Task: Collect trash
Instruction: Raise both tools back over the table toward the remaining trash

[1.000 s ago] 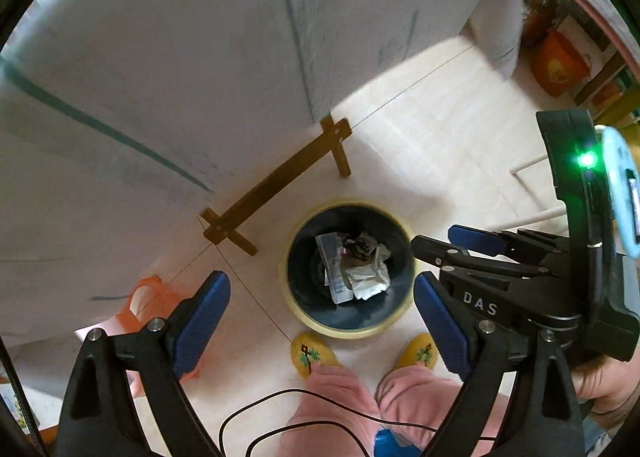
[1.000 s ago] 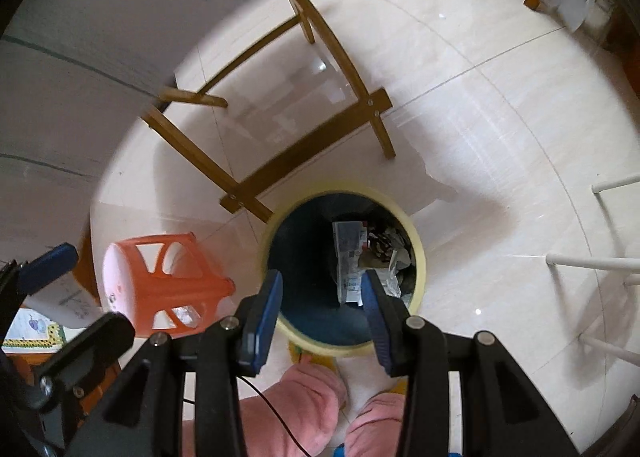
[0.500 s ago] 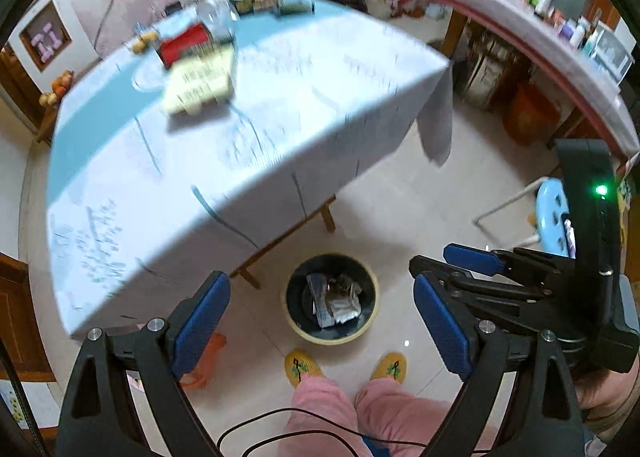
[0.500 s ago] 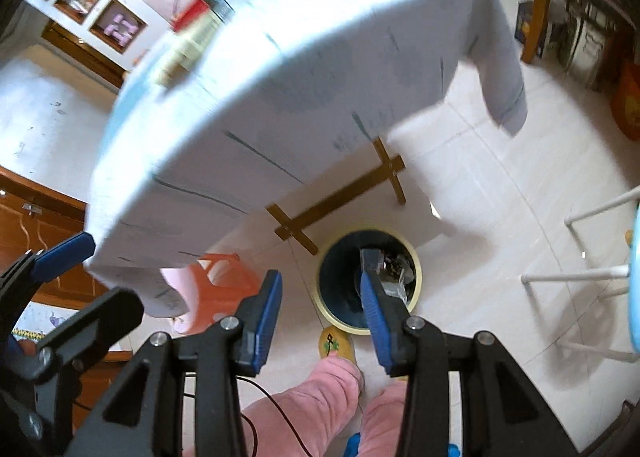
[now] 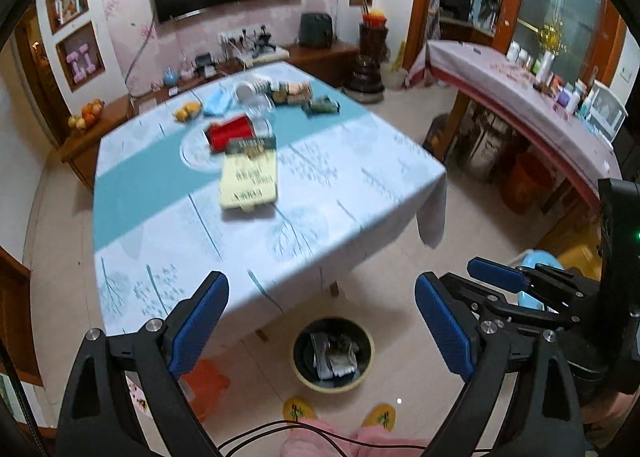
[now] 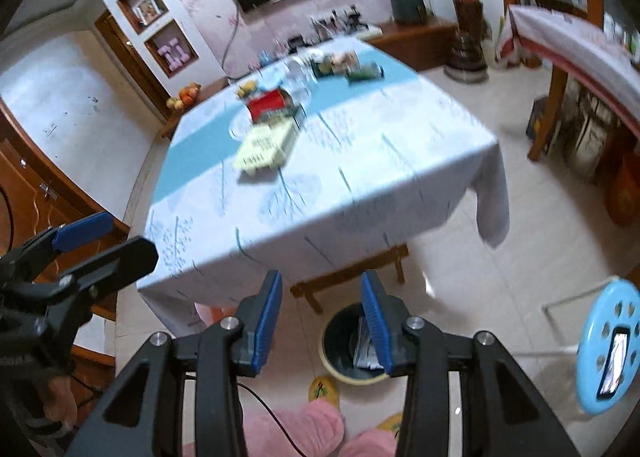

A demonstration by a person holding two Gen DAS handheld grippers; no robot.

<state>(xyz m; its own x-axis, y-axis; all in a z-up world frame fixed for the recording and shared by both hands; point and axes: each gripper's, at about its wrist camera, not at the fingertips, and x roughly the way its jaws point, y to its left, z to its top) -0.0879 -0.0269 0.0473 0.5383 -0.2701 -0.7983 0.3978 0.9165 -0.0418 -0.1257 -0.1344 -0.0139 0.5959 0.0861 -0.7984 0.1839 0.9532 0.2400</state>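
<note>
Now, through the left wrist camera, we see our left claw (image 5: 322,331) spread wide with nothing between its blue pads (image 5: 198,325). The trash bin (image 5: 333,353) sits on the floor below and between the pads, crumpled paper trash (image 5: 334,351) inside it, just off the near edge of the cloth-covered surface (image 5: 256,193). On that surface, well beyond the claw, lie a yellow packet (image 5: 249,181) and a red box (image 5: 231,133), both blurred. Bare floor runs to the right of the surface's hanging corner. Our yellow slippers (image 5: 298,411) stand just near the bin.

Through the right wrist camera, our right claw (image 6: 322,327) stands partly open and empty. The bin (image 6: 352,345) lies low behind its right pad (image 6: 376,327), partly hidden. The surface's near edge (image 6: 320,225) overhangs a wooden crossbar (image 6: 348,277). To the right, open tiles reach a blue stool (image 6: 610,345). The left claw (image 6: 80,245) shows at the left margin.
</note>
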